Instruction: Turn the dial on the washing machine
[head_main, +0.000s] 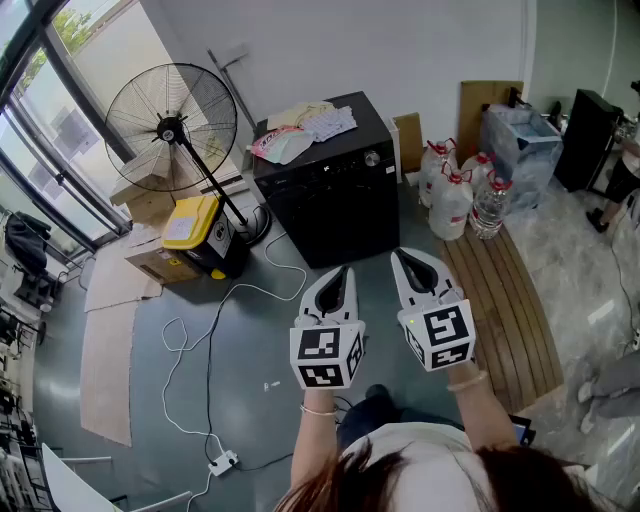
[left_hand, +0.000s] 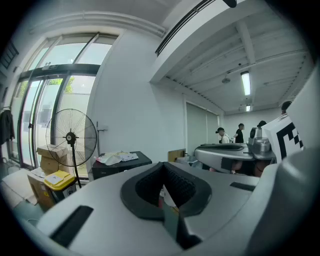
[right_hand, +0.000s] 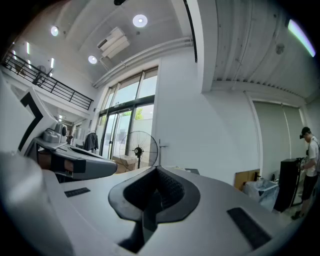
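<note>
In the head view, we see the washer (head_main: 335, 205), a black, boxy, hard-sided machine. It stands on the floor (head_main: 250, 340) against the wall, well ahead of both grippers. Its dial (head_main: 372, 158) is a small, round, silvery knob on the front panel, near the top right corner. We judge it rigid and smooth, probably clicking through stops, so it may slip under hard pads. We would pinch it squarely across its rim and twist from the wrist. The machine itself looks heavy enough not to shift. Crumpled cloth (head_main: 298, 128) lies on the lid, soft and loose, apart from the dial. The left gripper (head_main: 343, 272) and right gripper (head_main: 404, 258) hang side by side over the floor, both pointing at the washer and neither near it.

In the left gripper view, the dark ribbed pads meet at the tips, so the jaws are closed with nothing held. Beyond them we see the washer's matt black top with the cloth. A wire-caged fan (left_hand: 70, 137) on a thin pole stands to its left.

In the right gripper view, the jaws are likewise pressed together and empty. They hide almost all of the washer, and we cannot see the dial. The jaws must open before either gripper can take the knob.
</note>
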